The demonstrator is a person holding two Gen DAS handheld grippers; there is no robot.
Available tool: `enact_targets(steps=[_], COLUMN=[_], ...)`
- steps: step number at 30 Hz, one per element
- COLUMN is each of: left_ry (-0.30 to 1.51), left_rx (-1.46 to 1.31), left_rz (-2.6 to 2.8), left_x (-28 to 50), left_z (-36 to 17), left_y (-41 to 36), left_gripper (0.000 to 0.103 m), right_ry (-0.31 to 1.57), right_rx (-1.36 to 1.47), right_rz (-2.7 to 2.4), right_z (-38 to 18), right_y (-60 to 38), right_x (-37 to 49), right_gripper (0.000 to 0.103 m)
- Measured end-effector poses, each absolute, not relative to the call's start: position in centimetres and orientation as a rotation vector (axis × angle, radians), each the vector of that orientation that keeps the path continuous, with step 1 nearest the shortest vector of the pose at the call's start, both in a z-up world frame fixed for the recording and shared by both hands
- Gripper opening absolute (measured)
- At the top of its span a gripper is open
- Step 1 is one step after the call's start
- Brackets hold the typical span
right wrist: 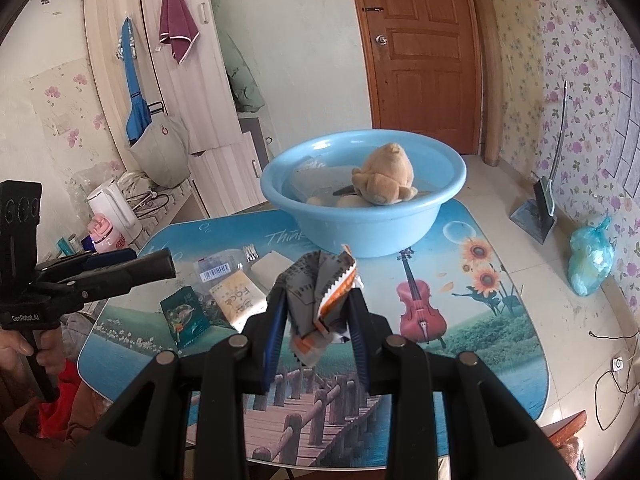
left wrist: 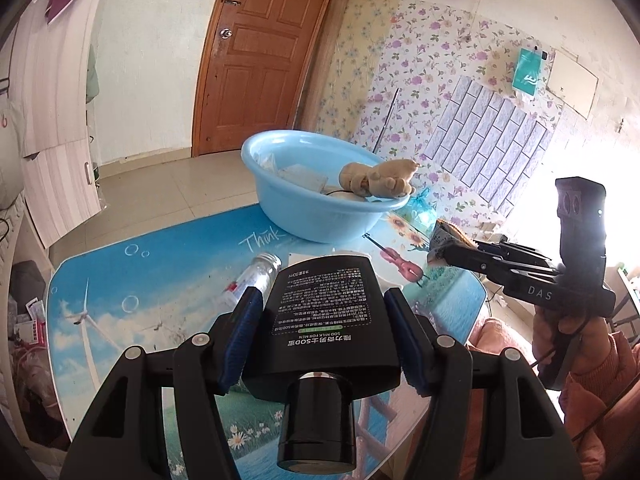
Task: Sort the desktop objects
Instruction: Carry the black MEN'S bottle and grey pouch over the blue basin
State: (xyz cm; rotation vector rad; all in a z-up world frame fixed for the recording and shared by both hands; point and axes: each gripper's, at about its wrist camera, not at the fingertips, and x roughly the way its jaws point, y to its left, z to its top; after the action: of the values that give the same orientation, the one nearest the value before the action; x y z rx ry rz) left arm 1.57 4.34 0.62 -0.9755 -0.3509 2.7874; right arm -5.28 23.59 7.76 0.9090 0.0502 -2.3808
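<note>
Left gripper: my left gripper (left wrist: 320,328) was clamped on a black bottle (left wrist: 324,316), blue pads against its flat sides, cap pointing back at me, held above the worktop (left wrist: 104,300).
Right gripper: my right gripper (right wrist: 316,312) was squeezed nearly shut on a crumpled snack wrapper (right wrist: 320,292), grey with an orange-and-white torn edge, also held off the worktop.
Hands: in the left view my hand (left wrist: 568,328) gripped the right gripper's handle, with an orange sleeve (left wrist: 600,380) below it.
Near worktop: a green sachet (right wrist: 186,316) and a pale packet (right wrist: 236,300) lay side by side in the right view, flat on the picture mat.
Middle worktop: a clear packet with a barcode label (right wrist: 216,270) and a white block (right wrist: 272,268) lay just behind those; the left view showed a clear bottle with a silver cap (left wrist: 256,276) lying on its side.
Far worktop: a blue basin (right wrist: 362,236) stood at the far edge, with a tan plush toy (right wrist: 384,182) and a few items I could not make out inside.
Beyond: a wooden door (right wrist: 420,48) stood behind the basin.
</note>
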Motion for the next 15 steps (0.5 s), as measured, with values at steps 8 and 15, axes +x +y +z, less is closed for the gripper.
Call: enact_targets(steps=[8,15], left_ry=[-0.366,-0.355], left_rx=[-1.008,-0.992], left_rz=[2.798,2.816], left_x=[0.9,0.3], left_z=[0.6,1.5], left_y=[4.2,4.2], left_gripper=[0.062,0.062], right_ry=[0.036,0.029], right_rx=[0.905,0.873], right_rz=[-2.377,-2.380], right_z=[7.8,8.4], right_y=[23.5,23.6], right_x=[-5.9,-6.0], right_gripper=[0.030,0.030])
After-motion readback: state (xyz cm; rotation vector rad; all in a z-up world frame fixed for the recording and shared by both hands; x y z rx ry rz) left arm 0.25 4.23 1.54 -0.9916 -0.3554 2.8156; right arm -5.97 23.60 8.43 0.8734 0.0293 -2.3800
